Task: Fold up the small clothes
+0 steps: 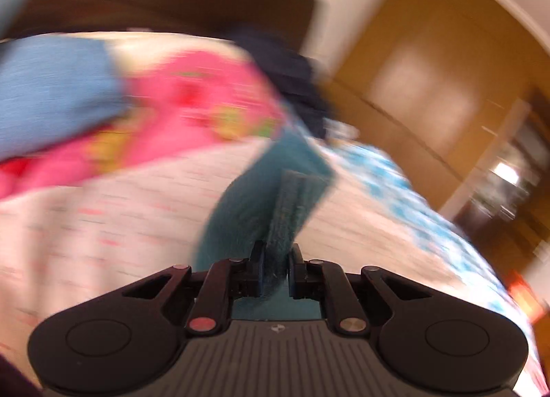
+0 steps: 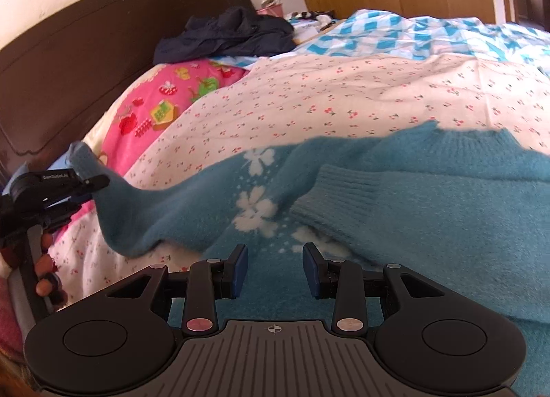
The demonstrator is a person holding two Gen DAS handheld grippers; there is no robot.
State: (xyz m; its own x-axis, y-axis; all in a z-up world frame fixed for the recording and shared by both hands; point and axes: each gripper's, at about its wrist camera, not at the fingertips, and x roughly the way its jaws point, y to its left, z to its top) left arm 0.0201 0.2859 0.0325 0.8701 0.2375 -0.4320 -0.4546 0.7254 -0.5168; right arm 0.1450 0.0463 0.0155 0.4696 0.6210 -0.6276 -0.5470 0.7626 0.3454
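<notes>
While left gripper (image 1: 274,261) pinches sweater (image 2: 429,218) sleeve; right gripper (image 2: 275,271) agape

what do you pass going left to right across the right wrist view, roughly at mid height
left gripper shut on the sweater's sleeve → white flowers on the teal sweater → folded-over ribbed cuff → sweater body, all lying on the cherry-print sheet.
</notes>
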